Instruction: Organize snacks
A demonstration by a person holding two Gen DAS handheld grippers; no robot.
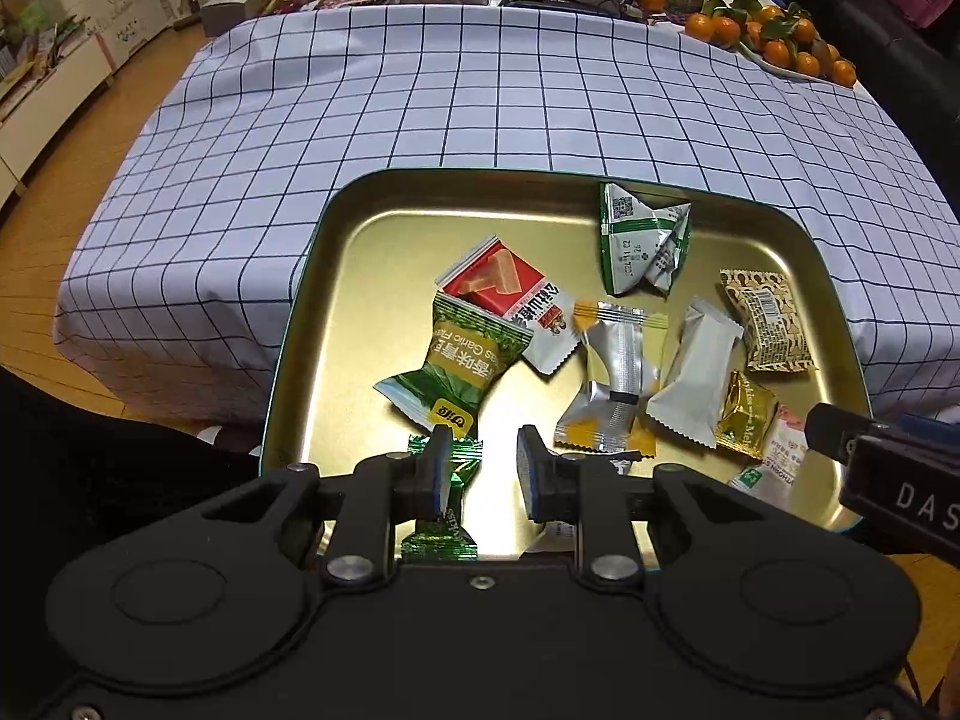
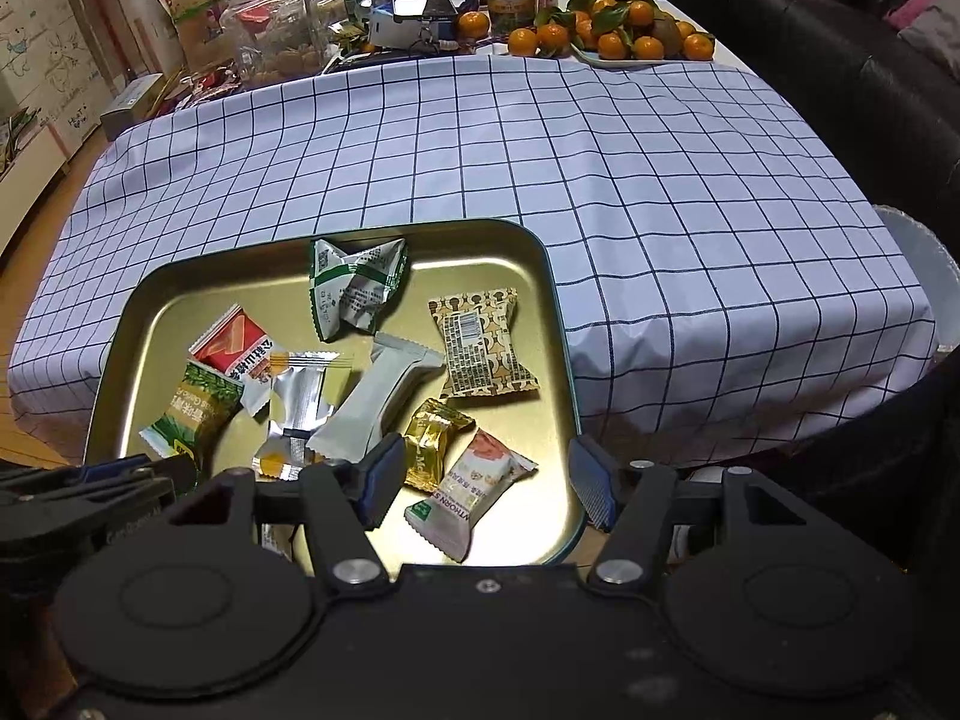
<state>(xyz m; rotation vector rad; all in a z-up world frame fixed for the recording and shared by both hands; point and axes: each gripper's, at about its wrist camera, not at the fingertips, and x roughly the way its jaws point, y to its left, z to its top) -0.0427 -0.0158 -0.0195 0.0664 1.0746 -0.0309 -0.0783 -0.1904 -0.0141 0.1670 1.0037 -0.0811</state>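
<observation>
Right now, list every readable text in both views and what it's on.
"Garlic Fl", cut off: green snack packet
"Mel", cut off: gold candy wrapper
"THORN S", partial: white and pink packet
"DAS", cut off: right gripper body
Chinese characters on red and white packet: unreadable to me
Barcode digits on brown patterned packet: too small

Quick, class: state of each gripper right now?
Left gripper: open, holding nothing, a green candy beside its left finger.
Right gripper: open wide, empty, above the tray.
</observation>
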